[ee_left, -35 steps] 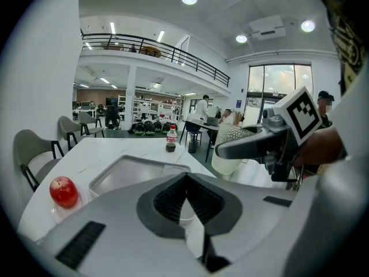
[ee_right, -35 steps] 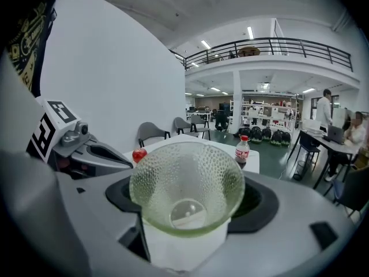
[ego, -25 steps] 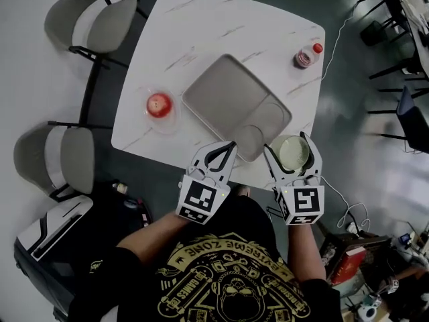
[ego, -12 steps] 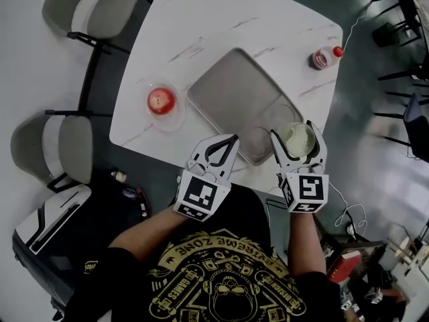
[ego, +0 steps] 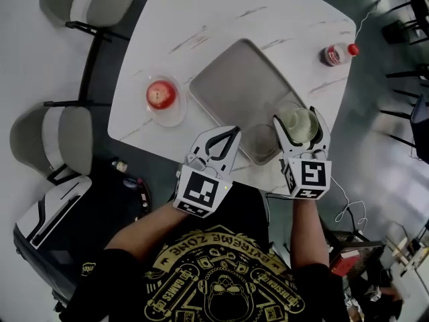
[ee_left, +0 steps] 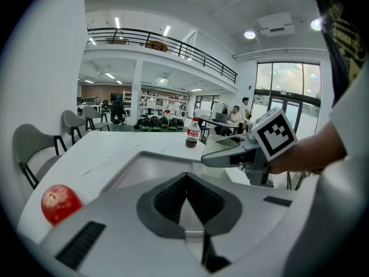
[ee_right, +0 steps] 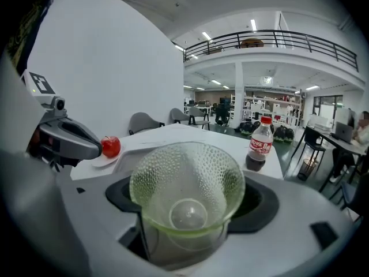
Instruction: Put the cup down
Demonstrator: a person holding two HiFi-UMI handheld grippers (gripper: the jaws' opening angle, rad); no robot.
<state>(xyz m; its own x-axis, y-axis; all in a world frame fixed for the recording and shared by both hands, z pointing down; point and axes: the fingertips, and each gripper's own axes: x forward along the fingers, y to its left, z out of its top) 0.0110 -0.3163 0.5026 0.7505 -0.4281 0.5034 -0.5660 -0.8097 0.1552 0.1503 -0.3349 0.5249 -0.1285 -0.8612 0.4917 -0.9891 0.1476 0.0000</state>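
Observation:
A pale green, dimpled glass cup (ego: 299, 124) sits between the fingers of my right gripper (ego: 297, 119), which is shut on it. The cup hangs over the near right corner of the grey tray (ego: 240, 86); I cannot tell whether it touches anything. In the right gripper view the cup (ee_right: 187, 180) fills the gap between the jaws, open side facing the camera. My left gripper (ego: 230, 138) is shut and holds nothing, at the table's near edge beside the tray. Its closed tips (ee_left: 185, 180) point over the tray.
A red apple (ego: 161, 94) lies on a clear plate (ego: 175, 115) left of the tray. A cola bottle (ego: 337, 54) stands at the table's far right corner. Two grey chairs (ego: 64, 149) stand on the left. The white marble table (ego: 201, 19) ends just before the grippers.
My right gripper has carried the cup forward, from the table's near edge to over the tray's near right corner. The left gripper has kept its place by the tray.

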